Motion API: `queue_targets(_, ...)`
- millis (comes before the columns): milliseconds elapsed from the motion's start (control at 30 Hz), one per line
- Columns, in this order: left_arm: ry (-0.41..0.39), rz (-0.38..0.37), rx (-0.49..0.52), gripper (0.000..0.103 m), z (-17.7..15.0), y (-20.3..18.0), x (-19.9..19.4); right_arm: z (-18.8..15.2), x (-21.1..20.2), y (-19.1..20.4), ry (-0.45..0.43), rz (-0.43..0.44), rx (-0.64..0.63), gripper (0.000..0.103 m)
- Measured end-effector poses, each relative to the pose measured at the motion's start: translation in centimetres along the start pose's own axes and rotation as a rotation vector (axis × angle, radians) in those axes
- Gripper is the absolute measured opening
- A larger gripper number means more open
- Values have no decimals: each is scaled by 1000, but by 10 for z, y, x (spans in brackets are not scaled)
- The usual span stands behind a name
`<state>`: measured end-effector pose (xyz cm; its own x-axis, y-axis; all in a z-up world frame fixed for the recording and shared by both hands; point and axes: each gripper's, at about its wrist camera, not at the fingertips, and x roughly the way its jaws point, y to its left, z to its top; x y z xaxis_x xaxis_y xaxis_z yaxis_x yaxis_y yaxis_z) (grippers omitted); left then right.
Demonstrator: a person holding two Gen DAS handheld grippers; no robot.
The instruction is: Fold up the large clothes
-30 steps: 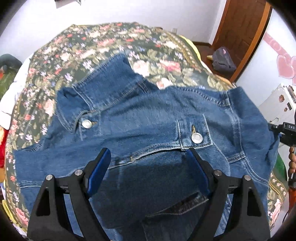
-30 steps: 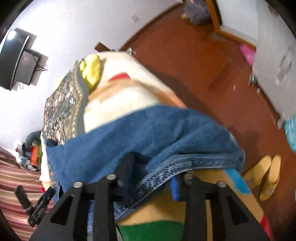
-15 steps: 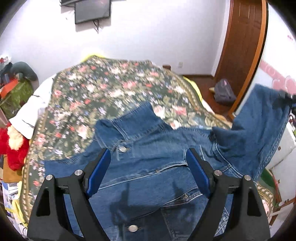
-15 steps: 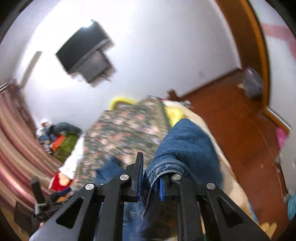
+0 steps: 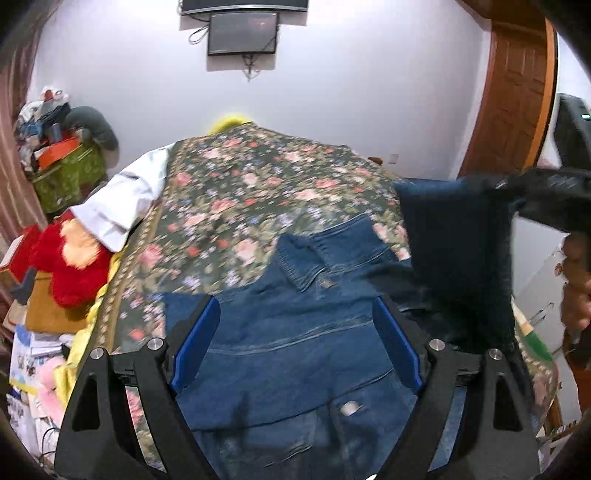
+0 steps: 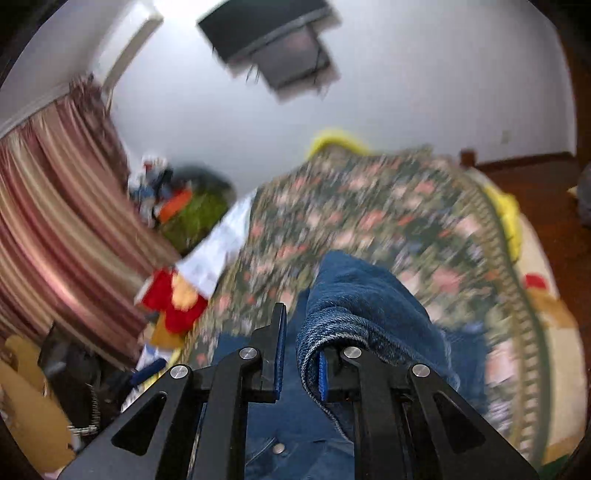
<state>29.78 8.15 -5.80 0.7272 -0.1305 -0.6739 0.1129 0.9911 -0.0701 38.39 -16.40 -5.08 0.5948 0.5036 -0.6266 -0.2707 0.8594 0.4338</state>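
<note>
A blue denim jacket (image 5: 303,332) lies spread on a bed with a floral cover (image 5: 251,192), collar toward the far end. My left gripper (image 5: 295,343) is open and empty, hovering above the jacket's body. My right gripper (image 6: 301,354) holds the jacket's sleeve (image 6: 362,295) draped over its right finger; its jaws stand slightly apart. In the left wrist view the sleeve (image 5: 458,251) hangs lifted at the right from the right gripper (image 5: 517,195), above the jacket.
A red plush toy (image 5: 74,266) and cluttered boxes sit left of the bed. A white cloth (image 5: 122,199) lies on the bed's left edge. A wooden door (image 5: 513,92) stands at the right; a TV (image 5: 242,33) hangs on the far wall.
My right gripper has lifted the sleeve off the bed's right side and carried it up and inward over the jacket. My left gripper has drawn back and tilted up.
</note>
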Motion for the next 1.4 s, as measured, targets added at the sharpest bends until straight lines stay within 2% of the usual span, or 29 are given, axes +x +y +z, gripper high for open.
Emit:
queue_targets(100,10,22,-13,85,-11,15,-4,-29,42,13,92,-22,-34,12)
queue_targets(200,23,41,-30,85,-21,29,-4,-58,79,20,156,-79,-83,12)
queue_targets(300,34,49,-49,85,-29,39,-3,-77,105,9,256,-74,-40,12)
queue_targets(433,57,41,-79,85,-36,48,3,-105,133,-9,453,-79,30,12)
queue_targets(500,68,37,-88,85,-37,49,7,-121,143,-14,570,-81,29,13)
queue_targets(533,71,34,-91,85,-39,49,7,-127,144,-15,593,-79,18,13)
queue_targets(700,81,35,-66,85,-40,39,9,-135,116,-11,592,-73,-63,13)
queue_targets(800,87,36,-48,85,-38,31,10,-134,95,-12,613,-27,-56,13)
queue_targets(900,91,28,-36,85,-34,20,12,-133,69,-12,573,-28,-108,13)
queue_targets(1000,97,19,-7,85,-28,4,15,-126,36,-17,494,-57,-171,13)
queue_targets(1133,109,5,59,85,-19,-27,24,-110,-5,-43,368,-134,-197,13)
queue_targets(1200,117,-5,108,85,-15,-49,32,-102,-21,-60,307,-204,-205,13)
queue_targets(1300,136,-19,173,88,-12,-78,50,-95,-34,-86,254,-304,-220,13)
queue_targets(1400,193,-32,239,89,-13,-107,82,-91,-36,-110,244,-365,-216,13)
